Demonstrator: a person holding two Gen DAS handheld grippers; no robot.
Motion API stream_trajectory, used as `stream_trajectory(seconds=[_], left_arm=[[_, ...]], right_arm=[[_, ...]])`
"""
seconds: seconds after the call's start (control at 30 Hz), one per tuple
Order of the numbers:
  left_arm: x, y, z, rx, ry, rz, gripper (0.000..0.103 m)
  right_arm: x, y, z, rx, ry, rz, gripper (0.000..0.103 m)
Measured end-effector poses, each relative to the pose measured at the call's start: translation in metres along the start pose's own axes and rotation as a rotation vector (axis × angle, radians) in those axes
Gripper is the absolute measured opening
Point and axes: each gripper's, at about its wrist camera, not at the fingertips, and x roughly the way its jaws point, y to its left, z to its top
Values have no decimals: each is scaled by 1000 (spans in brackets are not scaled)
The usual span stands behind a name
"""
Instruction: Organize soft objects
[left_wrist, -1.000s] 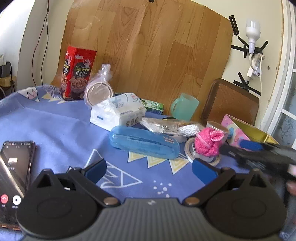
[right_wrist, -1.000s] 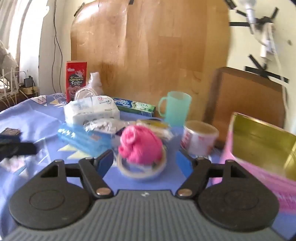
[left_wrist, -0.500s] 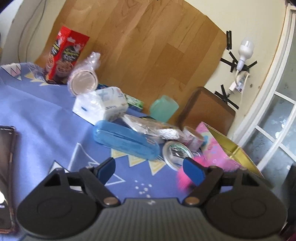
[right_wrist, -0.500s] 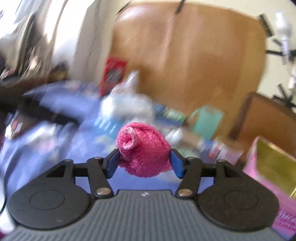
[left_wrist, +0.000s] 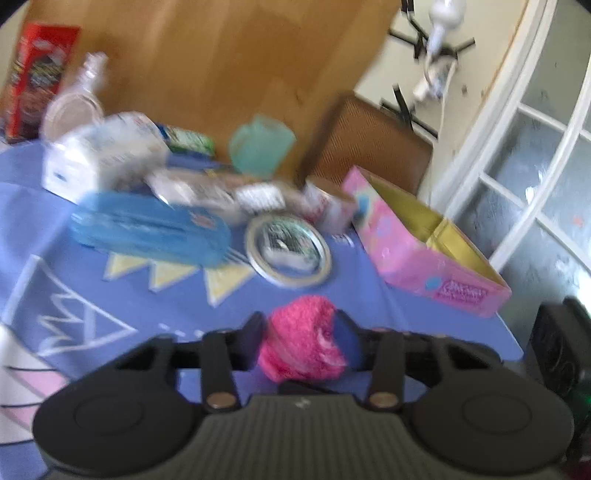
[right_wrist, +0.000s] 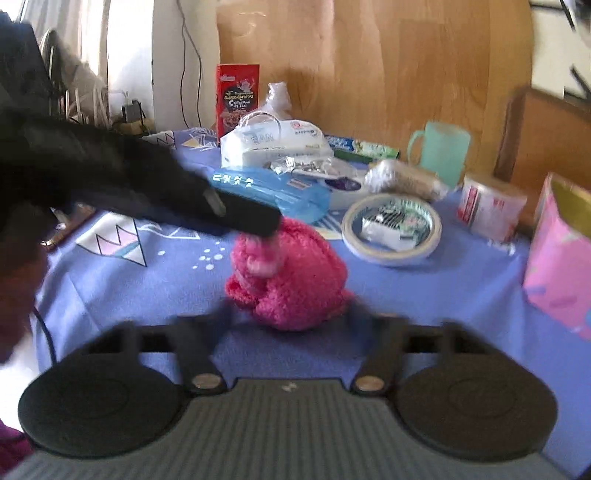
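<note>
Left wrist view: the left tool (left_wrist: 301, 328) is clamping the pink sock (left_wrist: 301, 347) above the surface (left_wrist: 110, 295); the right tool (right_wrist: 291, 314) is squeezing it too. The pink box (left_wrist: 436, 258) at two o'clock is sitting empty.

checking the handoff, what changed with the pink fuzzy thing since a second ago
The pink fuzzy bundle left the tape roll, carried toward the near table edge by the right gripper. The left gripper came across and has just closed on it. Both now pinch it. Box, mug and clutter stayed.
</note>
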Motion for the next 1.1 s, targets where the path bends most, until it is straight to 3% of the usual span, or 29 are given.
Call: stream_trajectory(seconds=[0.17,0.4,0.47,0.5,0.53,0.6,0.67,0.77,0.9,1.0,1.1], left_arm=[[3,-36,19,86,-38,-56,39],[53,-133,64,269,-92,-218,39],[75,-160,74,302,-97,-248,51],[84,-170,76,310,-101,-239,53],[90,-175,76,312,-106,-216,53],[92,-173,71,297,-101,-189,53],[81,-156,61,291,-118,-168,56],[52,-114,39,275,-150,-48,58],[13,-46,10,176,-161,136,58],[-15,0,-5,105,-206,285,58],[-32,38,-8,31,-236,389,58]], right_arm=[[-21,-19,-1,86,-107,-43,50],[-66,-74,15,121,-268,-288,50],[-76,-103,24,148,-297,-372,50],[-80,-118,27,163,-303,-418,53],[-80,-135,30,185,-292,-472,66],[-78,-166,30,239,-230,-556,80],[-85,-181,21,270,-248,-588,79],[-98,-183,4,320,-314,-564,78],[-89,-162,5,323,-370,-432,67],[-67,-139,21,279,-325,-270,63],[-34,-107,32,206,-238,-139,61]])
